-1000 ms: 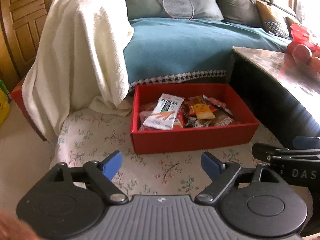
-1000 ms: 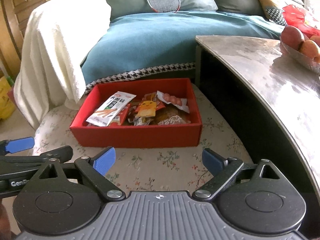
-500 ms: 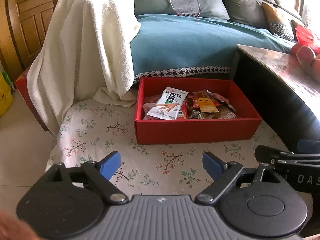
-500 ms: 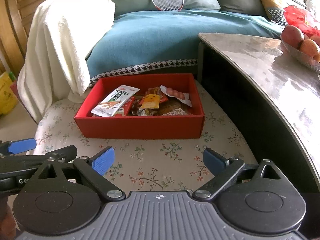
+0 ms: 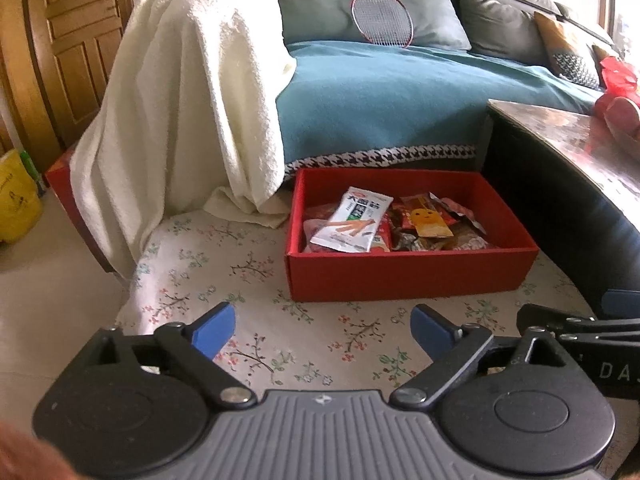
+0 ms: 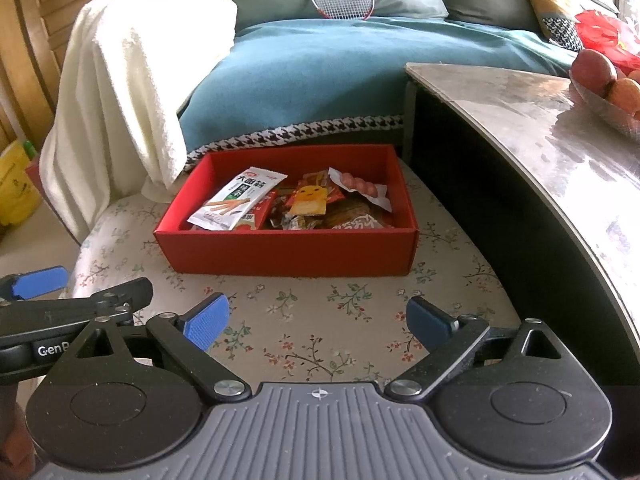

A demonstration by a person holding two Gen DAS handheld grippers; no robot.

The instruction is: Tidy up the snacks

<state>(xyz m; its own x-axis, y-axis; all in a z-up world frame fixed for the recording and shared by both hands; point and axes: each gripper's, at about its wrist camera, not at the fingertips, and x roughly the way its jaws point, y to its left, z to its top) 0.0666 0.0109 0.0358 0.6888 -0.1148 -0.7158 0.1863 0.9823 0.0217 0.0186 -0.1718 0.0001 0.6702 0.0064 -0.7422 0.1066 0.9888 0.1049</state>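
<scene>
A red box sits on a floral cushion and holds several snack packets. A white and green packet lies on top at its left, an orange packet beside it. My left gripper hangs over the cushion in front of the box, its jaws opening with nothing between them. My right gripper stands open and empty, also short of the box. Each gripper shows at the other view's edge.
A dark table with a fruit bowl stands right of the box. Behind are a sofa with a teal blanket, a white towel and a badminton racket. Floral cushion lies bare to the left.
Both views have pulled back from the box, which now looks smaller and farther. The left gripper's blue pads stand slightly wider apart than before.
</scene>
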